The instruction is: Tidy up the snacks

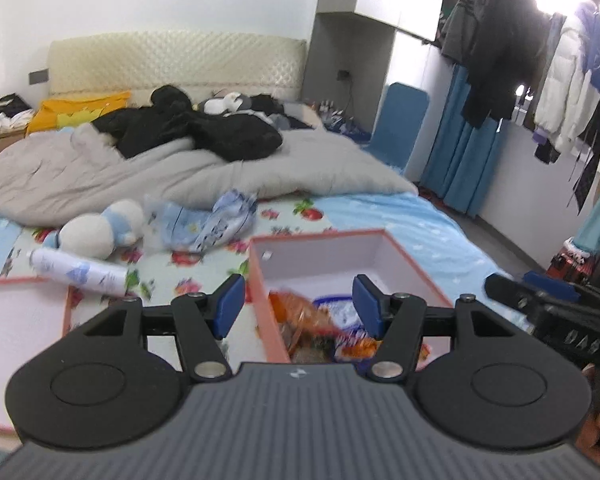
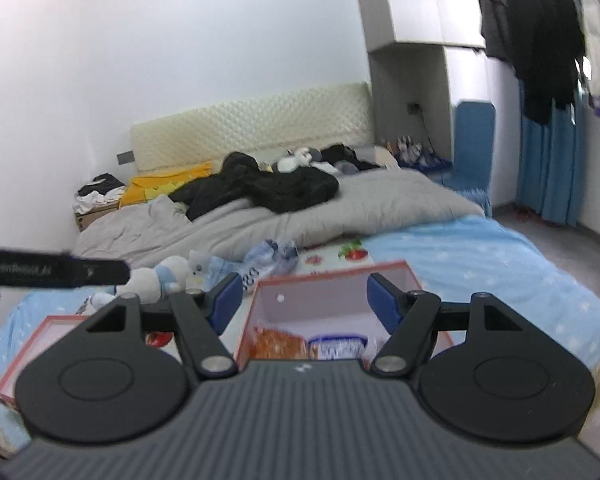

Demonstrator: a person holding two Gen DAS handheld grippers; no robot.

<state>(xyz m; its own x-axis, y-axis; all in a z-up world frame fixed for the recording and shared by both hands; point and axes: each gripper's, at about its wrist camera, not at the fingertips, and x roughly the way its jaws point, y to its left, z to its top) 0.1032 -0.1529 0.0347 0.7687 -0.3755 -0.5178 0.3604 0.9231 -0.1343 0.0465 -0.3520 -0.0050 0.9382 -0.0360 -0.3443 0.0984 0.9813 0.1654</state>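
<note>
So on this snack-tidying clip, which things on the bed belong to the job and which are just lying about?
Belongs to the job:
- pink box
- orange snack bag inside it
- blue-and-white snack pack inside it
- box lid

Just lying about:
- plush toy
- white spray can
- grey duvet
- black jacket

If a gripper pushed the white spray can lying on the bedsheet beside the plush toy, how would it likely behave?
The white spray can lies on its side, so it would probably roll rather than slide, though the soft bedsheet may slow it. Its smooth round wall looks slippery for flat pads. It would likely stay rigid when squeezed, unlike the crinkled bags nearby.
</note>
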